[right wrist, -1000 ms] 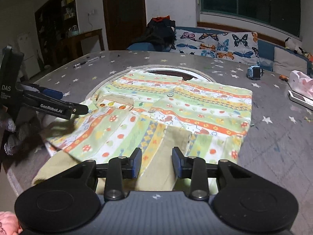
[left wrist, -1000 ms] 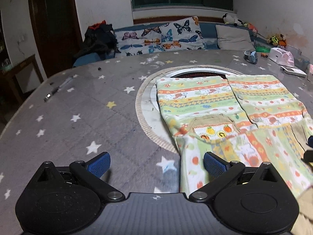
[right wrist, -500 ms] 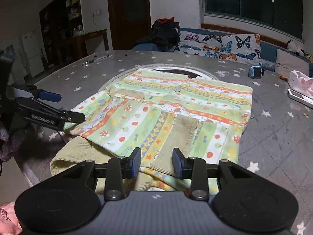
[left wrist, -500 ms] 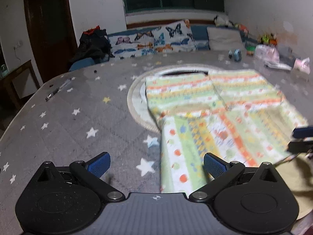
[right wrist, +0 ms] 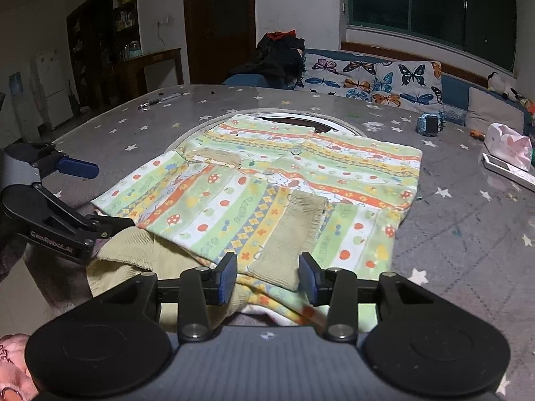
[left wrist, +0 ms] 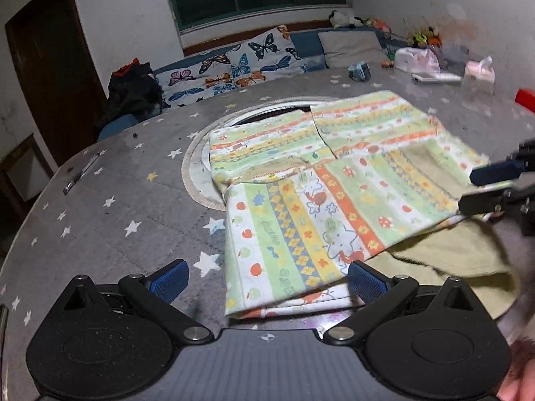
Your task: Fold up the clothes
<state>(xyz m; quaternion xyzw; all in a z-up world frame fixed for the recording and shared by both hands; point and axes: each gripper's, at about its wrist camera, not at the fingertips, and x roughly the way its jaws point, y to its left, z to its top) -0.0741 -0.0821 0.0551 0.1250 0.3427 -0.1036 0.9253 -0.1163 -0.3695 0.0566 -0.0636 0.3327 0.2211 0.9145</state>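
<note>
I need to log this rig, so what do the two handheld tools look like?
Both look alike: the left tool and right tool have black round-lobed bodies, ribbed grey centres, black linkage arms and blue textured pads. White GenRobot.AI lettering marks the left one's arm in the right view.

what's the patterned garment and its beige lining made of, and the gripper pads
The patterned garment looks like soft, matte woven cotton: printed stripes, limp folds. Its beige lining seems ribbed like corduroy or a rib knit; which one is unclear. The left gripper pads look like blue rubbery plastic with a fine grid texture.
</note>
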